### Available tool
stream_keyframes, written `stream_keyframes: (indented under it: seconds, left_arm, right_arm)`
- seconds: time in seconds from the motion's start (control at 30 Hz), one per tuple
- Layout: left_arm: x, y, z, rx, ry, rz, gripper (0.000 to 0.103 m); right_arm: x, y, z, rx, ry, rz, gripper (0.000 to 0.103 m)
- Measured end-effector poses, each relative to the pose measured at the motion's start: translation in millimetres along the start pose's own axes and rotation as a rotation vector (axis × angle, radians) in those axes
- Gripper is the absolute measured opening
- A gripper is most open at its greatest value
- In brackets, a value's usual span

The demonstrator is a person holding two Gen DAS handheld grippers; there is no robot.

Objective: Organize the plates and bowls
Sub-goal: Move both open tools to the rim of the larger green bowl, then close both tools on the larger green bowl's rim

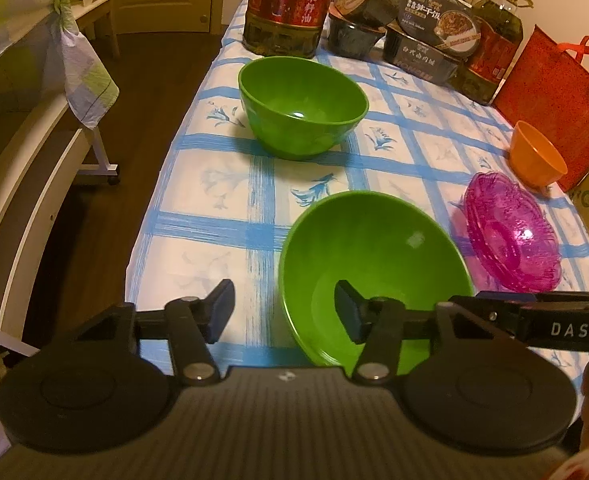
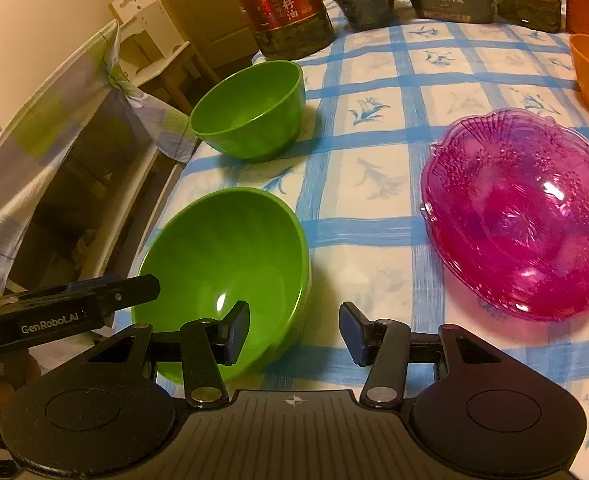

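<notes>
Left claw [image 1: 284,314]: fingers apart, straddling the near-left rim of the near green bowl [image 1: 374,272]; one pad inside the bowl, the other outside over the cloth, neither seen pressing on the rim.

Right claw [image 2: 294,334]: fingers apart, nothing between them; left pad over the near-right rim of the near green bowl [image 2: 222,272], right pad above bare cloth.

Near green bowl: on the counter [image 2: 374,208], close to its left edge; counter covered by a blue-checked cloth with flower prints.

Far green bowl [image 1: 302,106]: upright, beyond the near green bowl, apart from it, same side of the counter.

Pink translucent plates [image 2: 522,216]: stacked, right of the near green bowl, well apart.

Orange bowl [image 1: 536,158]: beyond the pink plates, right of the near green bowl.

Oil bottle [image 1: 290,4], dark food boxes [image 1: 426,40], second oil jug [image 1: 494,48], red bag [image 1: 554,100]: along the far end, behind the far green bowl.
</notes>
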State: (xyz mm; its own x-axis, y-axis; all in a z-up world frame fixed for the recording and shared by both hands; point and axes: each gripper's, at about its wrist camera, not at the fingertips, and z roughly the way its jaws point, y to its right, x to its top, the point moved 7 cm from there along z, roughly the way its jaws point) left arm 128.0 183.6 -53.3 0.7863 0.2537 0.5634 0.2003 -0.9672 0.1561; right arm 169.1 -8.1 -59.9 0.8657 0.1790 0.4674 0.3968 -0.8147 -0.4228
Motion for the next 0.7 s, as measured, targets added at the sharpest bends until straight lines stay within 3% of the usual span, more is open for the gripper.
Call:
stream_keyframes:
  seconds: [0.13,0.2,0.4,0.63,0.7]
  left_arm:
    - [3,-4,9,0.001,-0.016,0.012,0.038]
    - [3,-5,12,0.0,-0.024,0.02,0.036]
    - [4,-5,18,-0.006,-0.04,0.044,0.022]
    - [3,1,23,-0.027,-0.067,0.066,0.006]
    - [3,4,23,-0.021,-0.068,0.075,0.006]
  right_arm:
    - [4,0,10,-0.006,-0.01,-0.002,0.047]
    - [5,-1,14,-0.005,-0.018,-0.003,0.036]
    - [6,-2,20,-0.015,-0.032,-0.016,0.022]
    - [6,-1,22,-0.03,-0.041,-0.025,0.015]
    - [7,-1,22,-0.032,-0.044,-0.026,0.014]
